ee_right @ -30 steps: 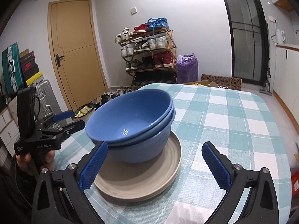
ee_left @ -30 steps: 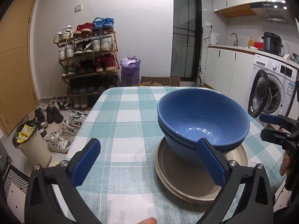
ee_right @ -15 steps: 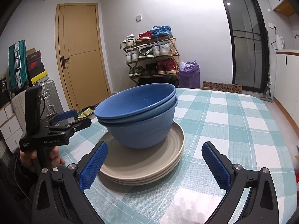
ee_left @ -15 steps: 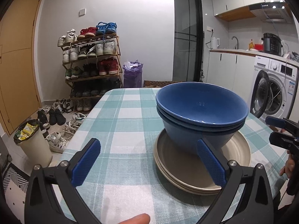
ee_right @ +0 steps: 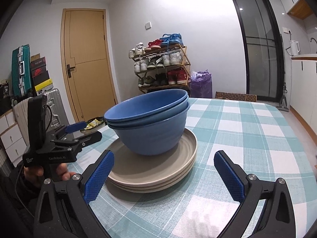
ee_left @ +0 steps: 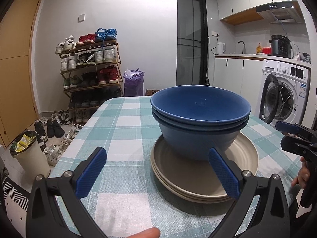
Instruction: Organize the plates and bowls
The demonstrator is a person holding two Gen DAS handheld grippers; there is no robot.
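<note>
Left wrist view: both grippers spread wide and empty, low at the table edge, facing one finished-looking stack.

From the left gripper the blue pads stand far apart with nothing between them; the right gripper is equally released, clear of the crockery. Just beyond both sit the plates, three or so beige ribbed ones stacked flush, and on them the bowls, two deep blue ones nested, glossy and smooth. The stack rests near the front of the checked table. I judge the risk is a nudge: a finger catching the plate rim would shift the pile, and the tall bowls, on a small foot, could tip or slide off.
</note>
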